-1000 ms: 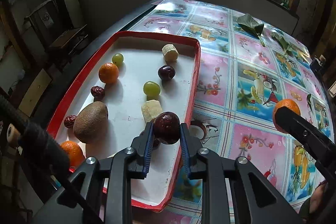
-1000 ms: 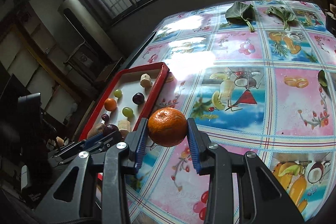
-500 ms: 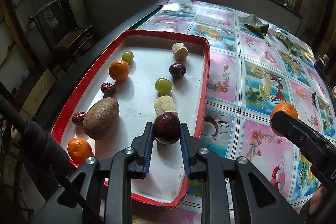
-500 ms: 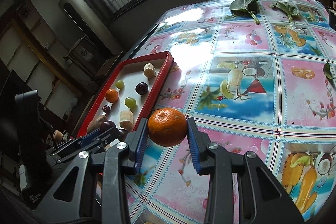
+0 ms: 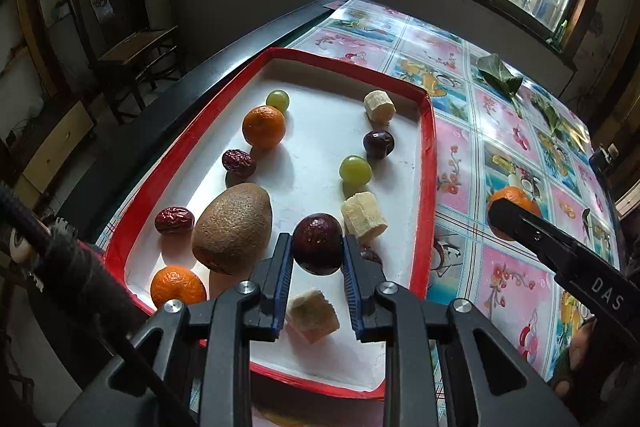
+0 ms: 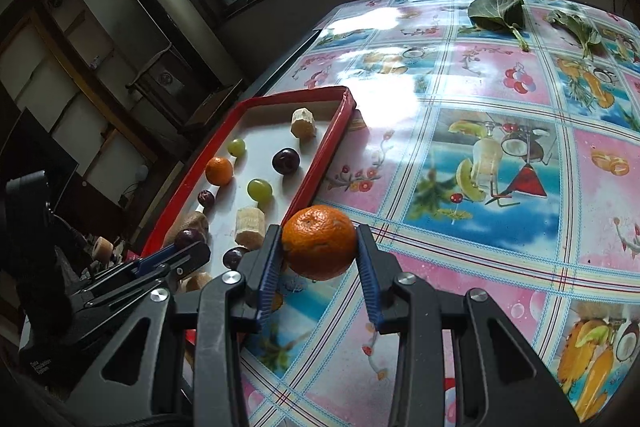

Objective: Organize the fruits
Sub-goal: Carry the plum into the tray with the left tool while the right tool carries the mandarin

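My left gripper (image 5: 317, 259) is shut on a dark red plum (image 5: 318, 243) and holds it above the near part of a red-rimmed white tray (image 5: 427, 187). The tray holds a kiwi (image 5: 232, 227), two tangerines (image 5: 264, 127), green grapes (image 5: 354, 169), red dates (image 5: 239, 163), banana pieces (image 5: 363, 215) and another plum (image 5: 378, 144). My right gripper (image 6: 319, 259) is shut on a tangerine (image 6: 319, 242) above the tablecloth, just right of the tray (image 6: 320, 163); it also shows in the left wrist view (image 5: 516, 203).
The table has a glossy fruit-print cloth (image 6: 480, 155). Green leaves (image 6: 498, 11) lie at its far side. A wooden chair (image 5: 132, 55) stands beyond the table's left edge, under the windows.
My left gripper has carried the plum left, from over the tray's right rim to above the tray's inside. The right gripper, holding the tangerine, has kept close to the tray's right rim.
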`<state>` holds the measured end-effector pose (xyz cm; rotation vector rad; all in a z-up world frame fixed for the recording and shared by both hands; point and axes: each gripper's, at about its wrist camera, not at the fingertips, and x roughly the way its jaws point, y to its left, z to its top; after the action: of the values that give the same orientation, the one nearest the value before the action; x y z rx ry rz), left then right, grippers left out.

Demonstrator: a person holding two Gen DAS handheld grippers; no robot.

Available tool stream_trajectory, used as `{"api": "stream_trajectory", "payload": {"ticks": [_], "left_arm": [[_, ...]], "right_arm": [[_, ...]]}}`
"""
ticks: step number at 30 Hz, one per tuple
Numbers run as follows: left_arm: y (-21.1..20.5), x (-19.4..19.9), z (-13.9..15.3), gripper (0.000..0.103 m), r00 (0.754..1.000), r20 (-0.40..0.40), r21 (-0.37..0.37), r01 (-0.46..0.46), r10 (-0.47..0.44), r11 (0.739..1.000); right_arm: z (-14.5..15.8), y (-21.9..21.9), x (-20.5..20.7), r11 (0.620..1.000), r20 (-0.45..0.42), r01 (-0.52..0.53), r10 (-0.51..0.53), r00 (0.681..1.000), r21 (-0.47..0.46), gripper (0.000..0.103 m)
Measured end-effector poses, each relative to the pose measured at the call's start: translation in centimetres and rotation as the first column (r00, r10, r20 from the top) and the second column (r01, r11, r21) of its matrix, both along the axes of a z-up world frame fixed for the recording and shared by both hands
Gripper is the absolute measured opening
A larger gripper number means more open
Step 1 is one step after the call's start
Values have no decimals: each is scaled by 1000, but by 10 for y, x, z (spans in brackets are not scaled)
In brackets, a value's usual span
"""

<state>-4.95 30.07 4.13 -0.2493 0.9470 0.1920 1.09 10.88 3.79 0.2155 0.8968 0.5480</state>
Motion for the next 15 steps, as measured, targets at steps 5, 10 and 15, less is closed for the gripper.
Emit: {"api": "stream_trajectory", "payload": {"ticks": [5, 10, 15], "left_arm": [[17, 6, -1, 24, 1000, 4, -52, -8, 8, 999], [17, 14, -6, 24, 1000, -6, -61, -1, 0, 998], [13, 21, -10, 24, 1000, -23, -32, 10, -11, 999]], "right_arm": [[2, 28, 27, 999, 4, -36, 36, 999, -18, 39], [3, 61, 46, 995, 9, -85, 86, 996, -44, 39], [1, 94, 70, 988, 7, -132, 133, 991, -76, 39]]}}
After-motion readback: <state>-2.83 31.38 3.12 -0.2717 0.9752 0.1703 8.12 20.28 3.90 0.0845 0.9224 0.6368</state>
